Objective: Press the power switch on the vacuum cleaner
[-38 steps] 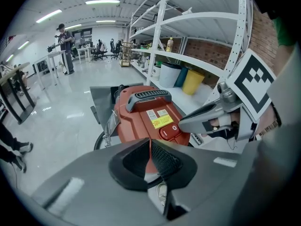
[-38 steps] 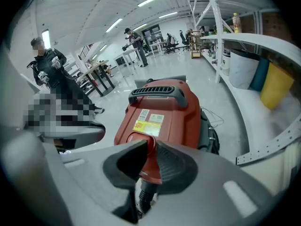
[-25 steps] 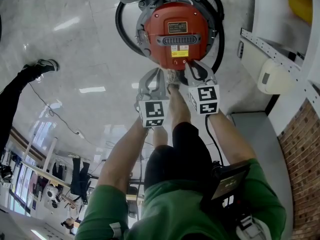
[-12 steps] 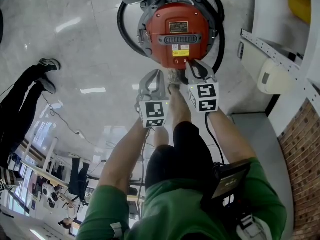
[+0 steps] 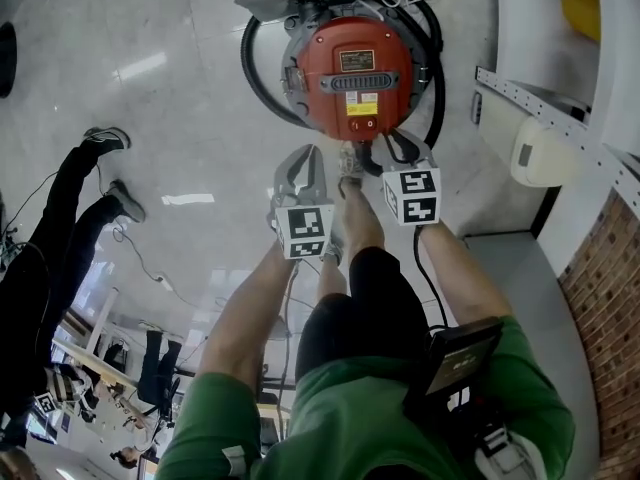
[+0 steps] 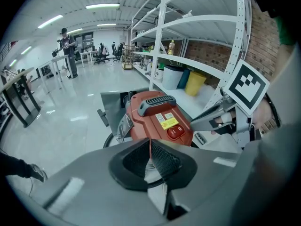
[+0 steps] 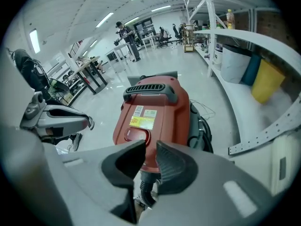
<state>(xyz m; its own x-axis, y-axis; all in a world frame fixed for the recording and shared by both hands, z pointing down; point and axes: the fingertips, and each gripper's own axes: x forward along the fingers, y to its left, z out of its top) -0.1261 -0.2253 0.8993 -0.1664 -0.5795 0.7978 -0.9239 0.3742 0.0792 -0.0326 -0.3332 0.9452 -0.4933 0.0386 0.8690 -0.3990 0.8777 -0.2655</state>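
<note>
Two grippers: both just short of the red vacuum cleaner (image 5: 352, 68), neither touching it
Left gripper (image 6: 150, 144): jaws clenched on nothing, hanging back from the vacuum cleaner's near end
Right gripper (image 7: 149, 147): jaws a slit apart, empty, edged slightly nearer the vacuum cleaner
Power switch (image 6: 176, 132): on the vacuum cleaner's near top edge, seemingly still unpressed

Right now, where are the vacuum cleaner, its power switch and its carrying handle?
vacuum cleaner (image 5: 318, 73): head view, on the red lid.
power switch (image 6: 176, 132): left gripper view, on the middle of the red rocker.
carrying handle (image 7: 150, 88): right gripper view, on the middle of the grey grip.
</note>
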